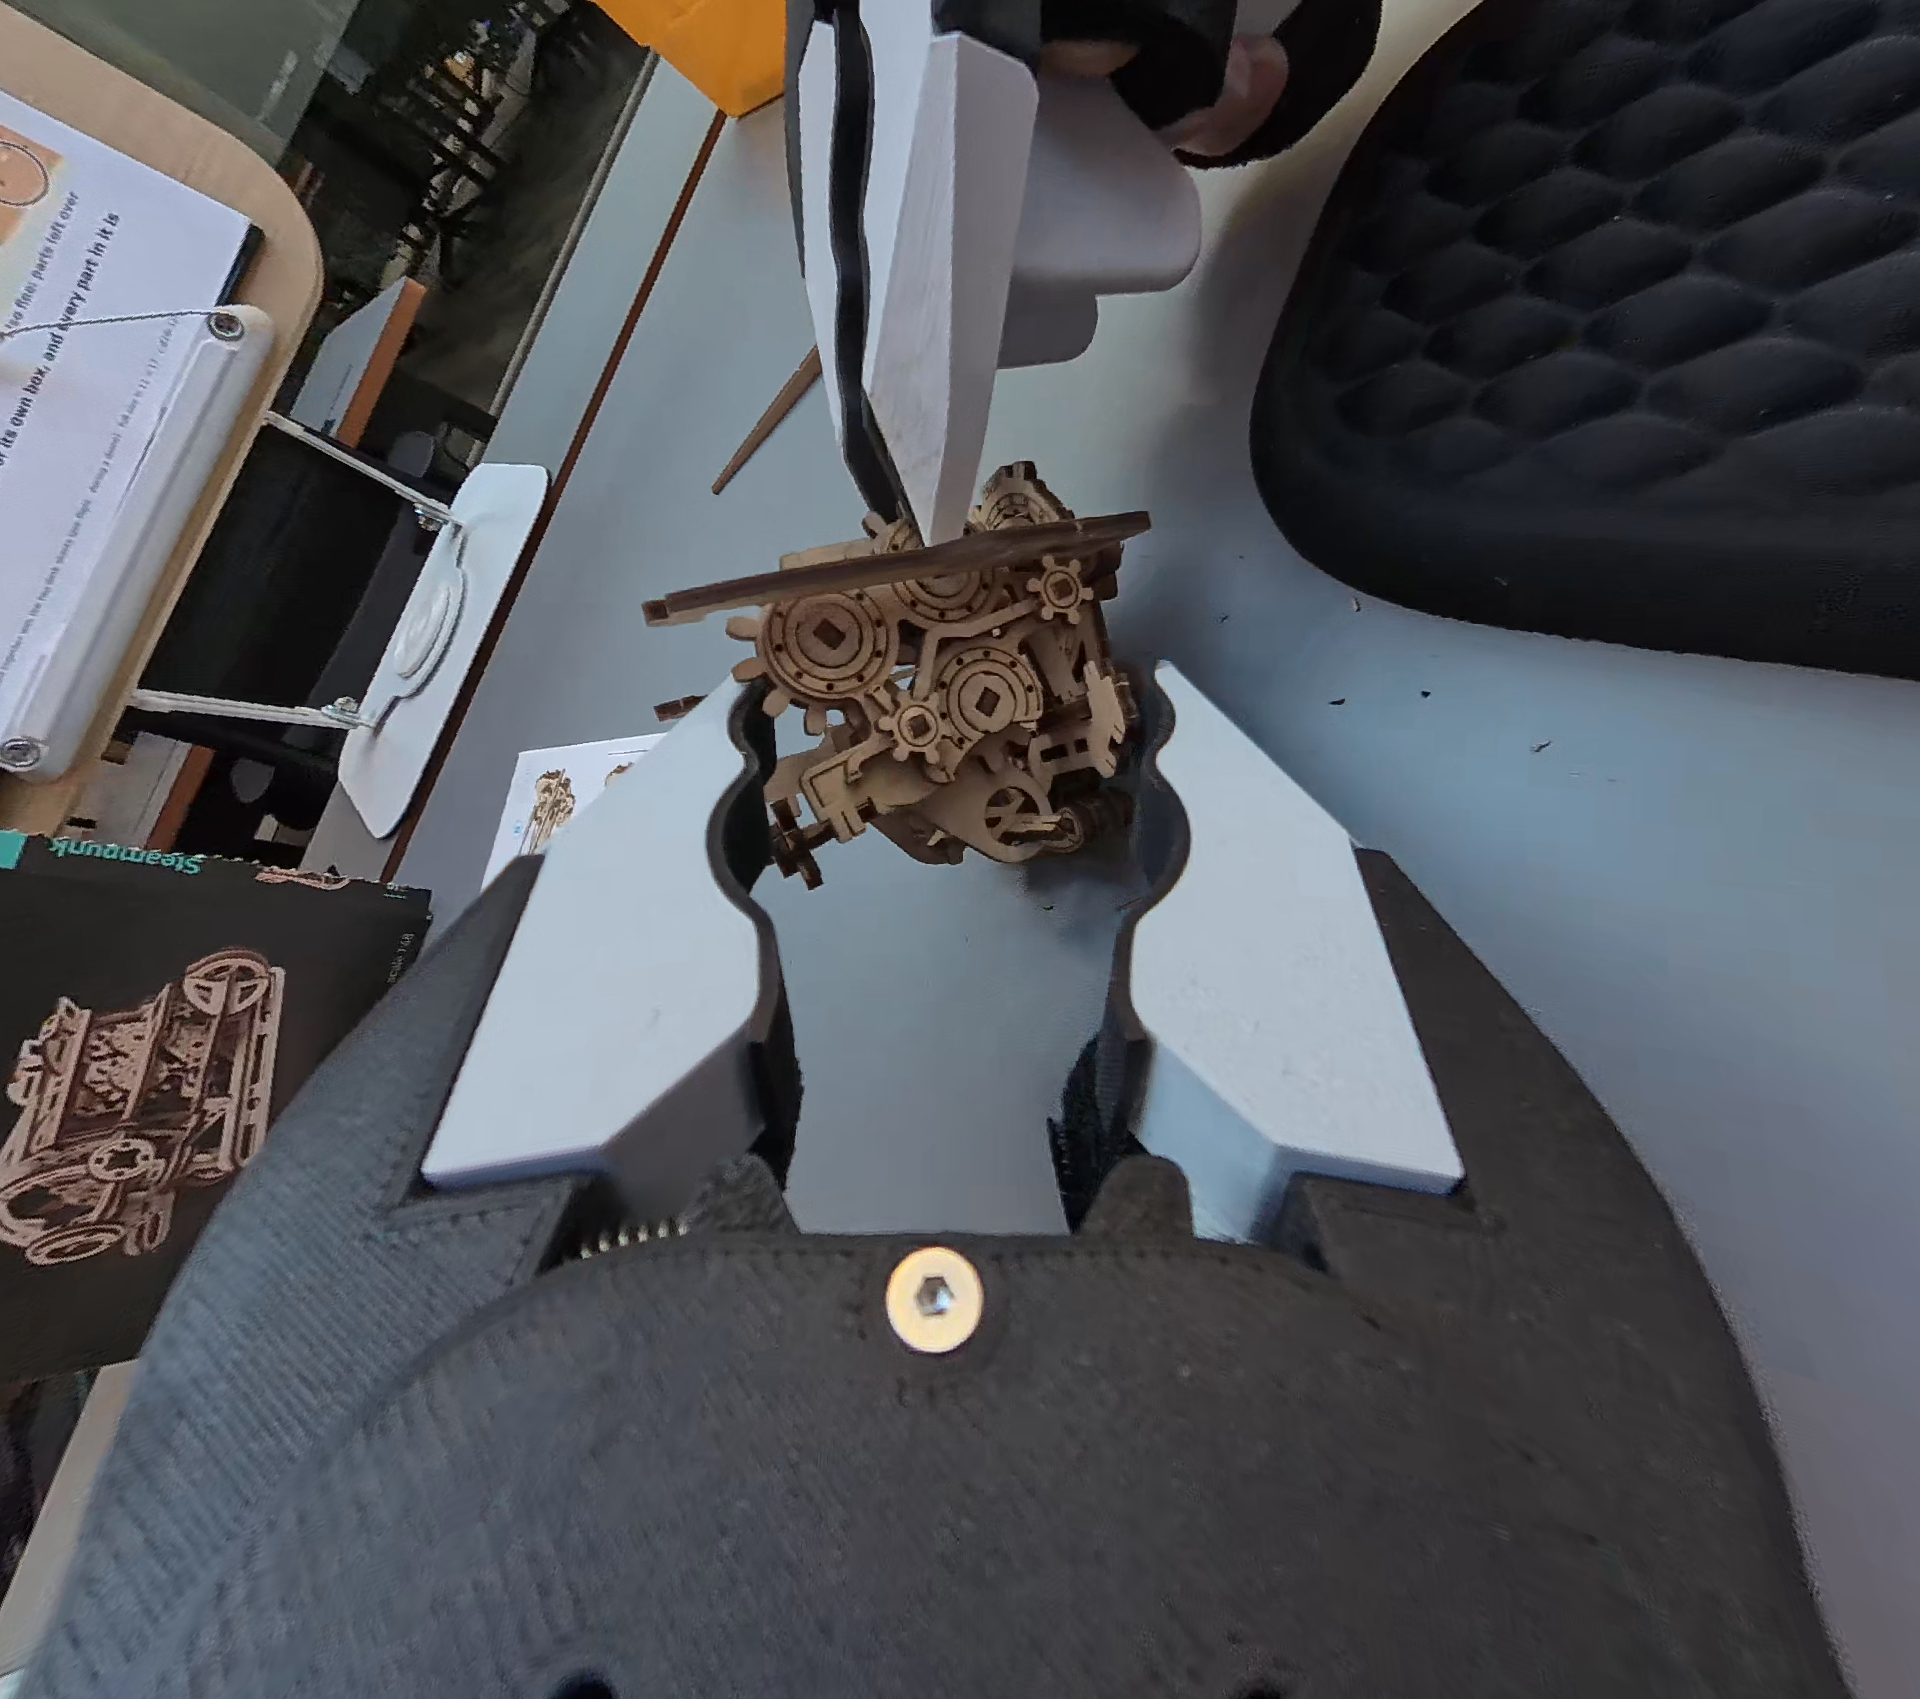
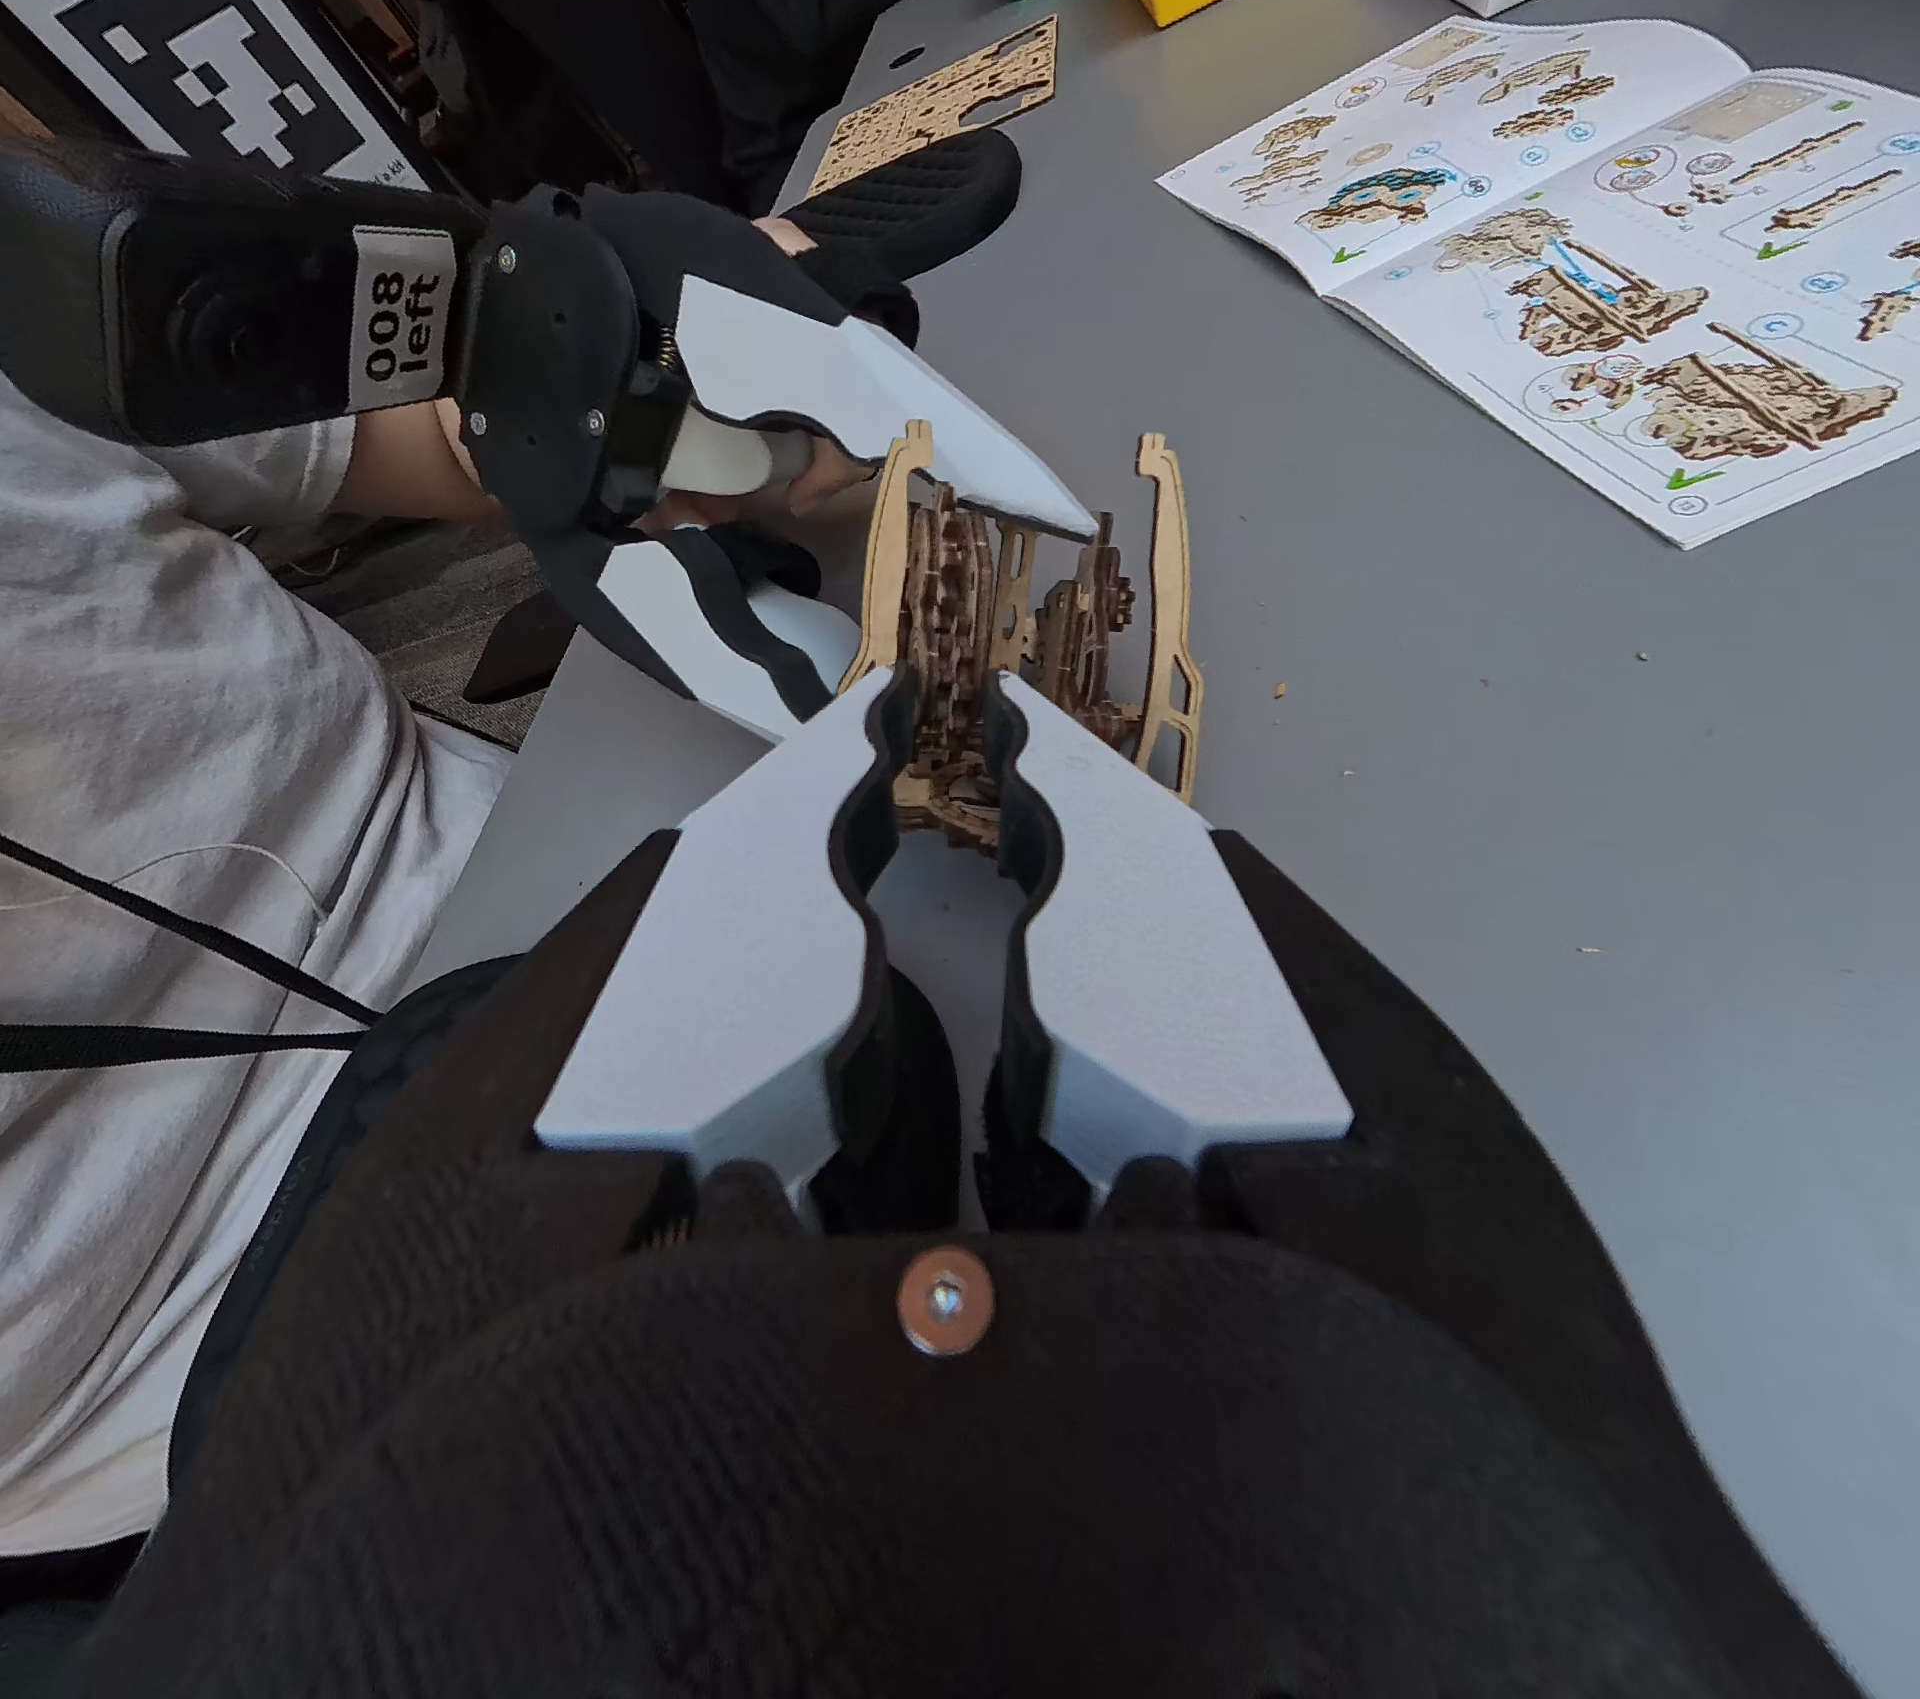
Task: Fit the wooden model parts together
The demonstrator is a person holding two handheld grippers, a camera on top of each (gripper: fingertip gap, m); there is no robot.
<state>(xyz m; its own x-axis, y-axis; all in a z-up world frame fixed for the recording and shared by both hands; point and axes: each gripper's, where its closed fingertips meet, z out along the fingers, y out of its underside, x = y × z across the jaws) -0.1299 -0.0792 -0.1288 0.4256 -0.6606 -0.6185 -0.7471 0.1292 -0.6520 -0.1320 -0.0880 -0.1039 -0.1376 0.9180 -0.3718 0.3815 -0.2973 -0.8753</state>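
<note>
At the centre of both views the wooden model [image 1: 940,693] stands on the grey table [image 1: 1558,974], a thin-ply cluster of gears between two side frames. My left gripper [image 1: 951,714] reaches round its lower part, jaws spread wide, tips on either side of the gears; I cannot tell whether they press it. My right gripper [image 2: 940,714], seen in the left wrist view coming down from the top of the frame, has its jaws nearly together on the model's near edge; it seems to pinch a thin plate there, though the contact itself is hidden.

I judge the model light, stiff along the plates, brittle at gear teeth and tabs. Best held by the flat side frames [image 2: 1169,610], not the gears, with gentle pressure. The booklet [image 2: 1621,257] lies open at the right wrist view's upper right, well apart.
</note>
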